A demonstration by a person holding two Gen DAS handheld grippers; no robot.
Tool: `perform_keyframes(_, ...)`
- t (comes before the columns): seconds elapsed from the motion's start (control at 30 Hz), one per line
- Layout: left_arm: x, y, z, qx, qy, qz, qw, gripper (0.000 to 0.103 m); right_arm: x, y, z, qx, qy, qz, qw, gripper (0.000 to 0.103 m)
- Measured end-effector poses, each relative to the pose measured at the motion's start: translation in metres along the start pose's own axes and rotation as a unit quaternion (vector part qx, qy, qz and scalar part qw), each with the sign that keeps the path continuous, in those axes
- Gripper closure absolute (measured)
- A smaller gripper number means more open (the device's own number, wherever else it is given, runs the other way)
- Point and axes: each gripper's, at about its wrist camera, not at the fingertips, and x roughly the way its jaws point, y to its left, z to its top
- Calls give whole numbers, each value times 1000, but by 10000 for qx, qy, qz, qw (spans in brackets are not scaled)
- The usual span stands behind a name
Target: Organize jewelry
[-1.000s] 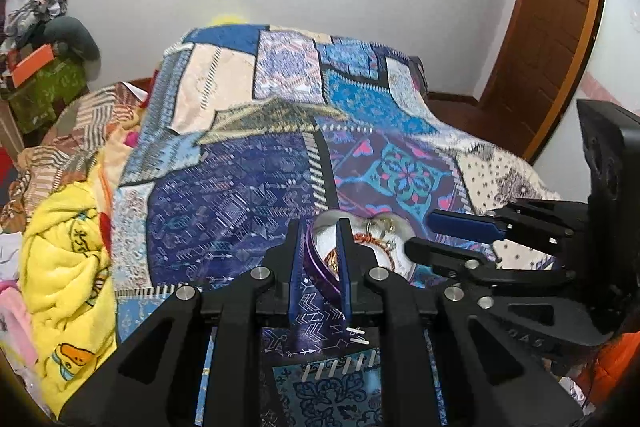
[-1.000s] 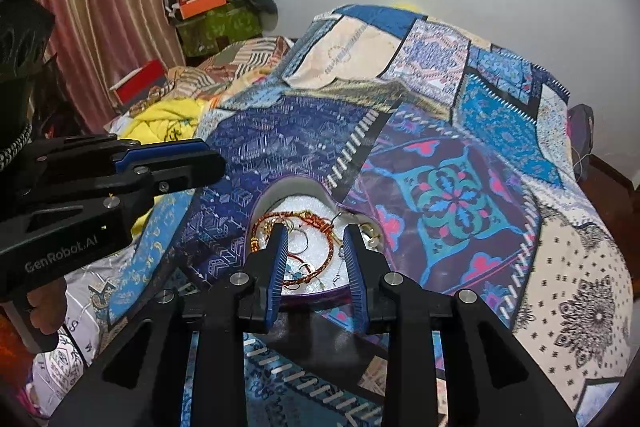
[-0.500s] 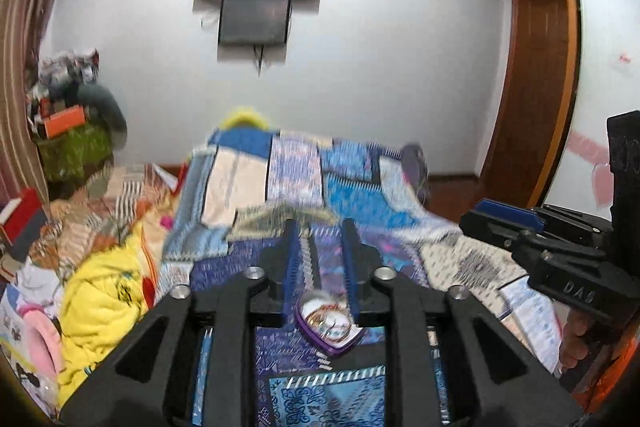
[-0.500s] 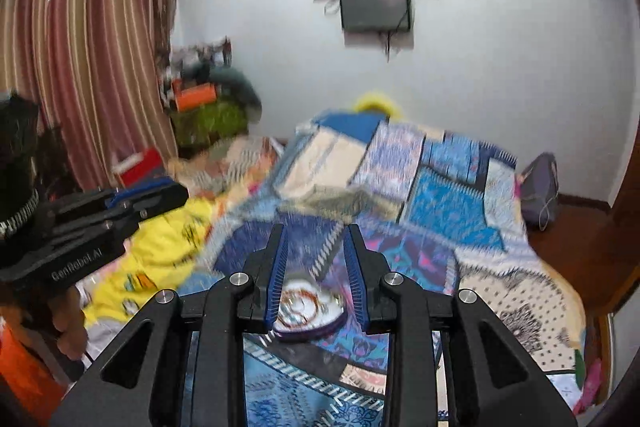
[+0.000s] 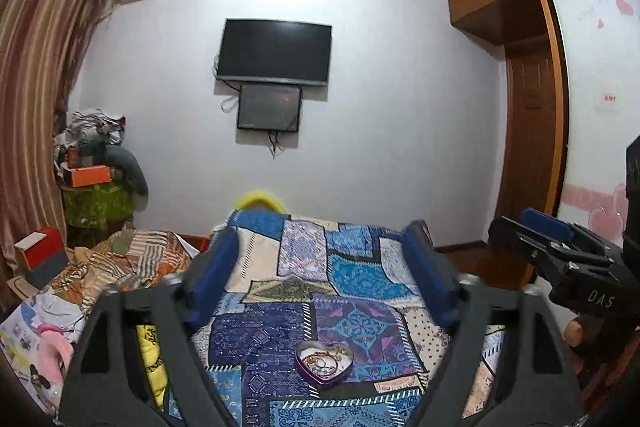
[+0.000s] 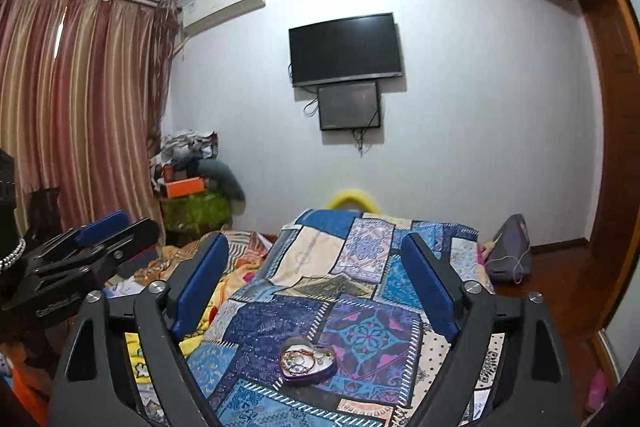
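Blue pads lined the fingers of both tools, and each pair was spread wide with nothing held between. The left gripper and the right gripper were raised well above the bed, side by side and apart from each other. Far below them, the heart-shaped purple tin was set on the patchwork quilt, lid off, with the jewelry heaped inside as a tangle of bangles, rings and chains; single pieces could not be told apart. Trouble was judged likeliest from that tangle: a chain pinched at one strand could be dragged out with others hooked to it. The tin, resting on soft bedding, could be tipped by a careless descent, and small pieces could be lost in the quilt's busy pattern.
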Motion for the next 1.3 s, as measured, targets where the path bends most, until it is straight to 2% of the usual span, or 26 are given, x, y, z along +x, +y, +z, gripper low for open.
perform_keyframes(0.03, -4, 0, 0, -10, -68, 61, 10000, 8, 1, -1, 0, 11, -11, -47, 10000, 11)
perform_keyframes(0.13, -9, -1, 0, 0, -127, 189, 9997, 6, 0, -2, -3, 31, -66, -184, 9998, 0)
perform_keyframes(1.3, -2, -1, -12, -50, 220, 250, 9994, 5, -17, -3, -13, -74, 186, -182, 9996, 0)
